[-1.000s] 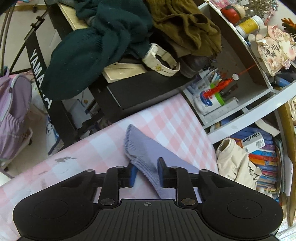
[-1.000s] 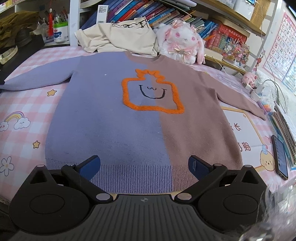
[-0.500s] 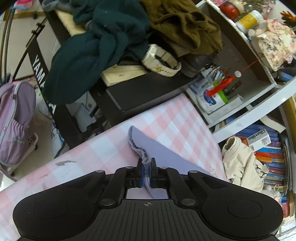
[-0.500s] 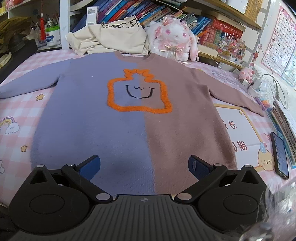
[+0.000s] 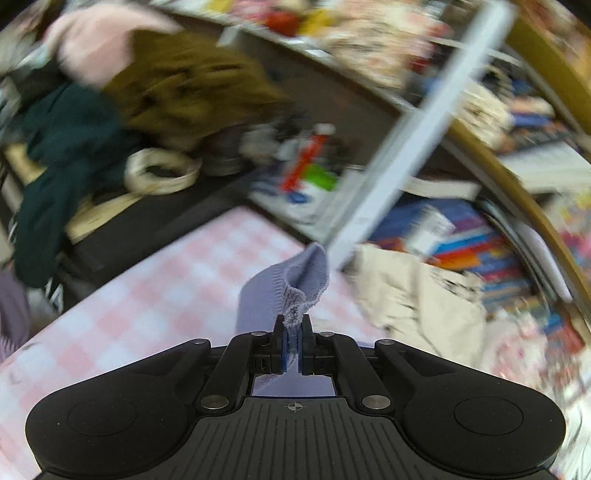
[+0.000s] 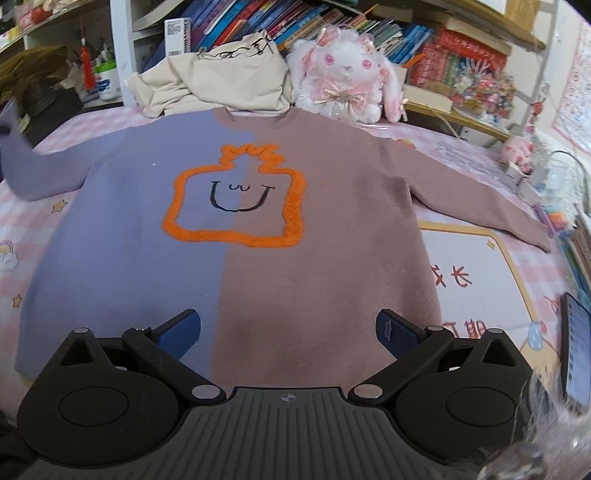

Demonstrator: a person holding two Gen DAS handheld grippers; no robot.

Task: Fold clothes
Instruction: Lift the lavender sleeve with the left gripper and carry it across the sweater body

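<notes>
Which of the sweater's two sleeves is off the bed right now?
The purple sleeve: its cuff is pinched in the left gripper and raised. The brown sleeve lies flat, untouched.

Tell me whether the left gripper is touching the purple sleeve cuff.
Touching. In the left wrist view the left gripper is shut on the purple sleeve cuff, with the knit pinched between both pads.

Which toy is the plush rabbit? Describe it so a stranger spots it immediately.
Find the two-colour sweater spread on the pink checked bed. Just beyond its collar, against the bookshelf, sits the plush rabbit: white, pink-eyed, with pink bows, right of a cream garment.
</notes>
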